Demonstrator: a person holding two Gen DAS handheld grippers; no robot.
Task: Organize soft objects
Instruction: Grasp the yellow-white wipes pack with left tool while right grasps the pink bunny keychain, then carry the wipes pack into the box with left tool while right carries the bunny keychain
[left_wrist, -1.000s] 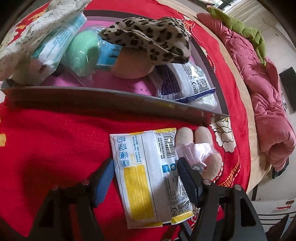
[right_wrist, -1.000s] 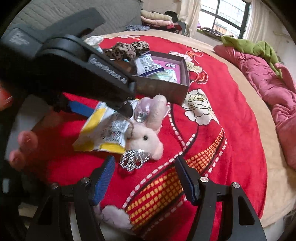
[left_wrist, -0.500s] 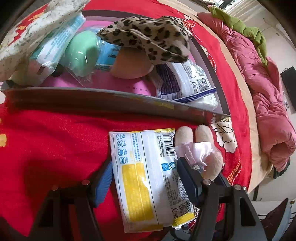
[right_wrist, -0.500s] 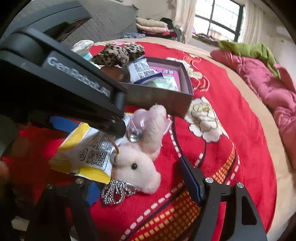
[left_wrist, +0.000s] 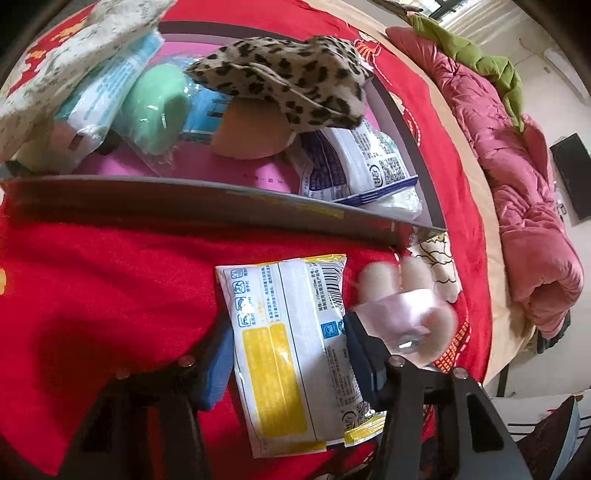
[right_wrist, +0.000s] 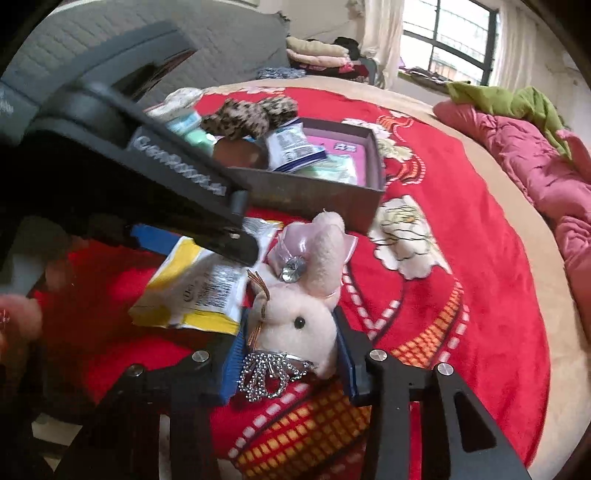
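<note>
Red floral bedding covers the bed. At the lower centre of the right wrist view, the right hand-held gripper is clenched on the plush bunny, pads against its head. The left hand-held gripper is spread wide, straddling the yellow packet. Above, the box holds soft items.

Right claw clamps the plush rabbit.

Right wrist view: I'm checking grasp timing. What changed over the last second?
The right gripper moved forward and closed around the plush bunny's head. The left gripper narrowed around the yellow packet, pads near its edges. The box and its contents stayed put.
</note>
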